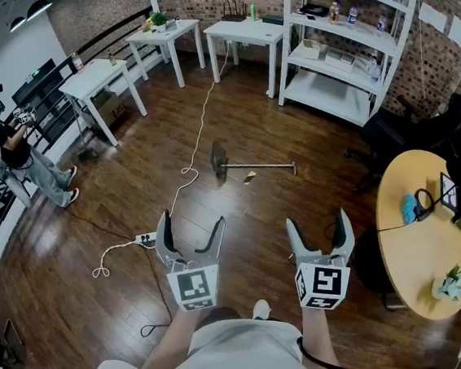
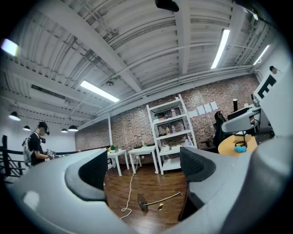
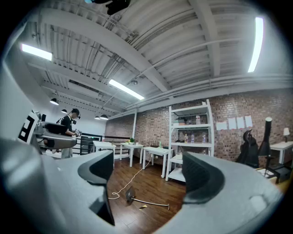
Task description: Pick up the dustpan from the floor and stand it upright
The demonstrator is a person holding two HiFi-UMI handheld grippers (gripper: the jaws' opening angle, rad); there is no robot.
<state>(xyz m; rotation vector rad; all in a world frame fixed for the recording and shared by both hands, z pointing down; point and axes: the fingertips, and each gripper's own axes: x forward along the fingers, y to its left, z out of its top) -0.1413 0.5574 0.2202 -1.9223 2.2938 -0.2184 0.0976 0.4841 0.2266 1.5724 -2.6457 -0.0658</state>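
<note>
The dustpan (image 1: 219,161) lies flat on the dark wood floor, its grey pan to the left and its long handle (image 1: 263,167) running right. It shows small between the jaws in the left gripper view (image 2: 141,201) and the right gripper view (image 3: 130,195). A small yellow scrap (image 1: 250,177) lies beside the handle. My left gripper (image 1: 191,228) and right gripper (image 1: 317,226) are held level, well short of the dustpan, both open with nothing between the jaws.
A white cable (image 1: 198,127) runs across the floor left of the dustpan to a power strip (image 1: 146,238). White tables (image 1: 245,32) and a shelf unit (image 1: 343,48) stand at the back. A round wooden table (image 1: 422,232) is at the right. A person (image 1: 9,146) stands far left.
</note>
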